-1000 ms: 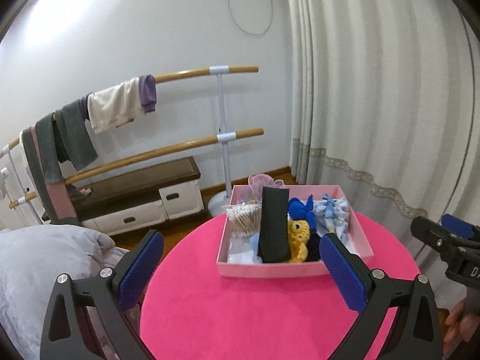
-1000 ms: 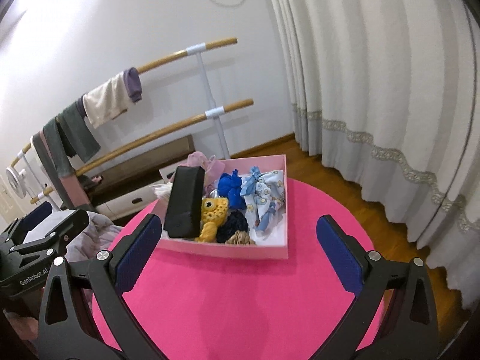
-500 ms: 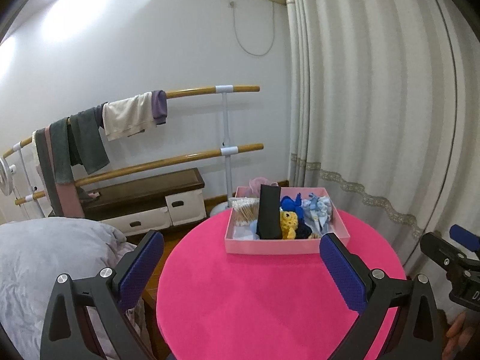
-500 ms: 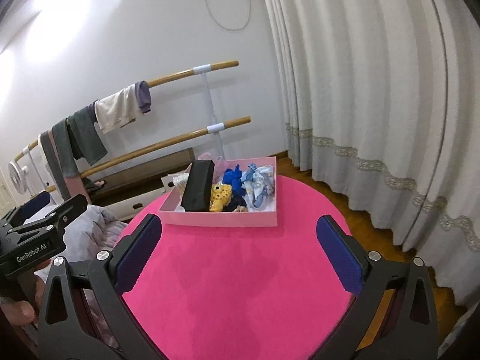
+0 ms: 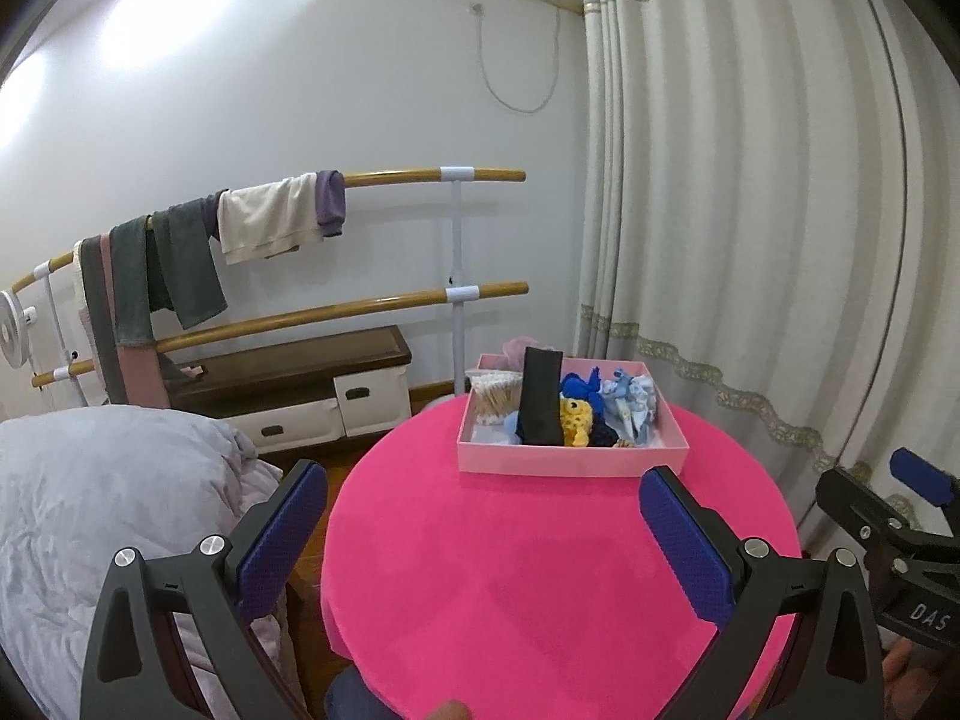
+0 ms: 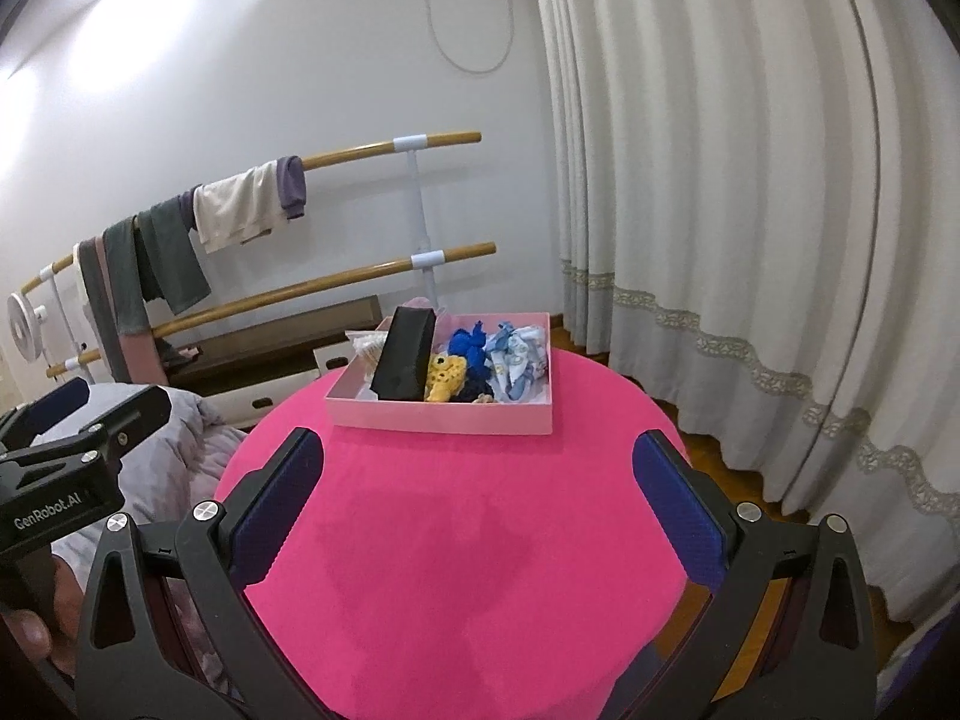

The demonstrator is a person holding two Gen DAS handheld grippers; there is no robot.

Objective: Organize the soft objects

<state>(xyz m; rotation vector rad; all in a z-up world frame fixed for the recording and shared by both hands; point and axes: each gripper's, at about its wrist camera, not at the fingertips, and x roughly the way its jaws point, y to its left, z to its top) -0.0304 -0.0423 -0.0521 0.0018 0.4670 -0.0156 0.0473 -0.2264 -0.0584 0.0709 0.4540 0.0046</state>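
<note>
The left gripper (image 5: 483, 516) and the right gripper (image 6: 477, 483) are both wide open above the round pink table (image 5: 540, 570) and hold nothing. The pink box (image 5: 570, 459) stands at the far side of the table, well apart from both. In it a black pouch (image 5: 542, 399) stands upright among soft knitted pieces, yellow (image 5: 577, 420) and blue (image 5: 579, 387). Only the left view shows the cotton swabs (image 5: 495, 399) clearly; only the right view shows the wooden floor (image 6: 702, 450) under the pleated curtain (image 6: 720, 180).
</note>
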